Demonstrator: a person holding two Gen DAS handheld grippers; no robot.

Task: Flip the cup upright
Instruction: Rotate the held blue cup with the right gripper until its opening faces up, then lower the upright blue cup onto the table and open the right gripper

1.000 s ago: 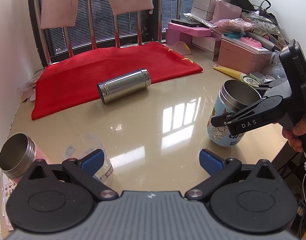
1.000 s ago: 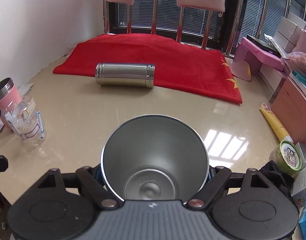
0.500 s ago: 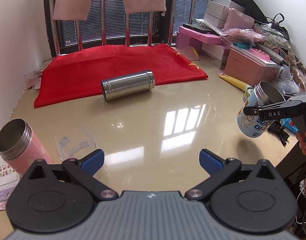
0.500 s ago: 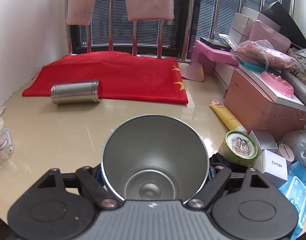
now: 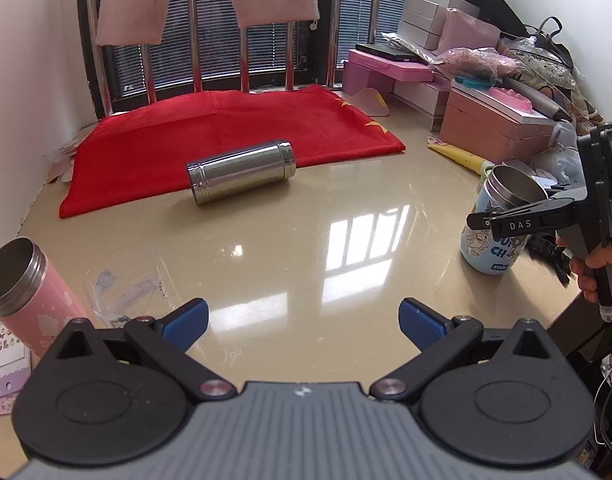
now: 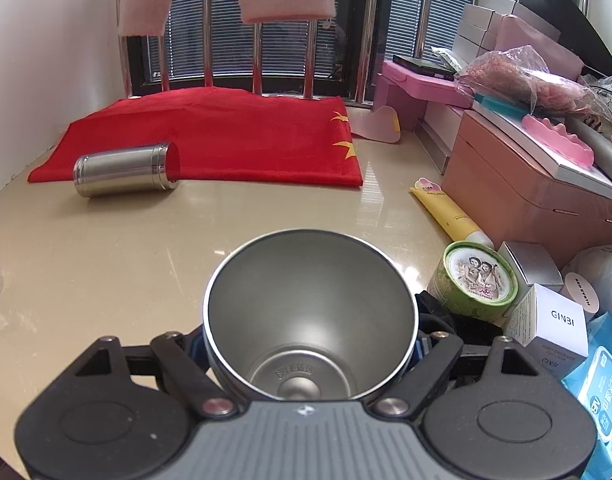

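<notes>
My right gripper (image 6: 310, 344) is shut on a light-blue cartoon cup (image 5: 496, 236) with a steel inside (image 6: 310, 316). The cup stands mouth up, slightly tilted, at the table's right edge, its base at or just above the surface. The gripper shows in the left wrist view (image 5: 518, 222), clamped around the cup's upper body. My left gripper (image 5: 303, 320) is open and empty, low over the front of the table. A steel cup (image 5: 241, 171) lies on its side by the red cloth (image 5: 225, 136); it also shows in the right wrist view (image 6: 125, 170).
A pink cup (image 5: 23, 292) stands upright at the front left beside a clear plastic cup (image 5: 125, 288). Boxes (image 6: 522, 184), a green tin (image 6: 480, 280), a yellow tube (image 6: 446, 212) and packets crowd the right side. The beige table (image 5: 306, 240) ends just right of the blue cup.
The right gripper has carried the blue cup from mid-table to the right edge and lowered it there. The left gripper has pulled back slightly and stays open.
</notes>
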